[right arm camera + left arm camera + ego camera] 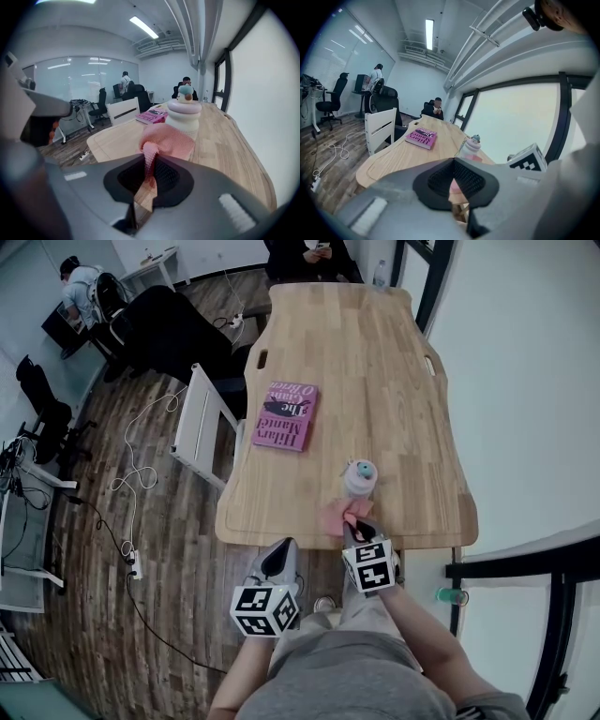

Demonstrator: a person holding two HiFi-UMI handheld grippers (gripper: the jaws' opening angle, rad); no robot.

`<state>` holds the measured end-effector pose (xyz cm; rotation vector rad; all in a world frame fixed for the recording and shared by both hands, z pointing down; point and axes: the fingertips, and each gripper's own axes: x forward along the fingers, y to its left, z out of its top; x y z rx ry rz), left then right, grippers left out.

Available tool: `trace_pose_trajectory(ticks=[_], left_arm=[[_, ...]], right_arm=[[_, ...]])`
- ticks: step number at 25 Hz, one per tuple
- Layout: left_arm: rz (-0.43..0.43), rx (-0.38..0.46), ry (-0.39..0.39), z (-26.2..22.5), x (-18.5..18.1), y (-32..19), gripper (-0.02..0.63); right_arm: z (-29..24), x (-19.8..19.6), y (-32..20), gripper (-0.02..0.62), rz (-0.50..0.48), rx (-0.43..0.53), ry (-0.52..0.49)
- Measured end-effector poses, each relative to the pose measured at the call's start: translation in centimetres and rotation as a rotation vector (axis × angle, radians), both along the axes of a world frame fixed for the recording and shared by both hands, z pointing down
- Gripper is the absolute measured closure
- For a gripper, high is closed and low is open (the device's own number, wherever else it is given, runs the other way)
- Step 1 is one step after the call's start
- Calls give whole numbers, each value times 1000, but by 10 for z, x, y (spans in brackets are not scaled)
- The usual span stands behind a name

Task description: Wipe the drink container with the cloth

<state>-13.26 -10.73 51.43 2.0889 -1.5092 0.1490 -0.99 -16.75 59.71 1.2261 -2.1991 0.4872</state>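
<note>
The drink container (359,480) stands upright on the wooden counter (375,362), close to its near edge and well apart from the pink book (285,415). The pink cloth (168,140) is bunched up just in front of the container, between it and the right gripper (150,159). The fingers of this gripper are clamped on one narrow fold of the cloth, and the rest of it spreads toward the container's lower body. Whether the cloth already touches the container, I cannot tell.

The left gripper (279,561) hangs off the counter's near edge, to the left of the container. Its fingers are together with nothing between them, so nothing steadies the container.

I think the main danger comes from this. The container looks light and rather tall. If the cloth is pressed against it from one side, it may slide away or tip over instead of being wiped. It could also be dragged toward the near edge and fall off.

A second danger is the grip: only a thin fold is held, so a firm rubbing stroke may pull the cloth out of the fingers
</note>
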Motion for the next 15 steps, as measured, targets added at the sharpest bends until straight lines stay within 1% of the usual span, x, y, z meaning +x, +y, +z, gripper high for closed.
trace_pose_trajectory(ticks=[9,15], left_arm=[[18,22,8,-6,1,20,609],[30,38,2,-11,1,31,609]], right_arm=[[-52,-3,36,563,-5,62,-114],[-86,1,57,563,-6,109,-165]])
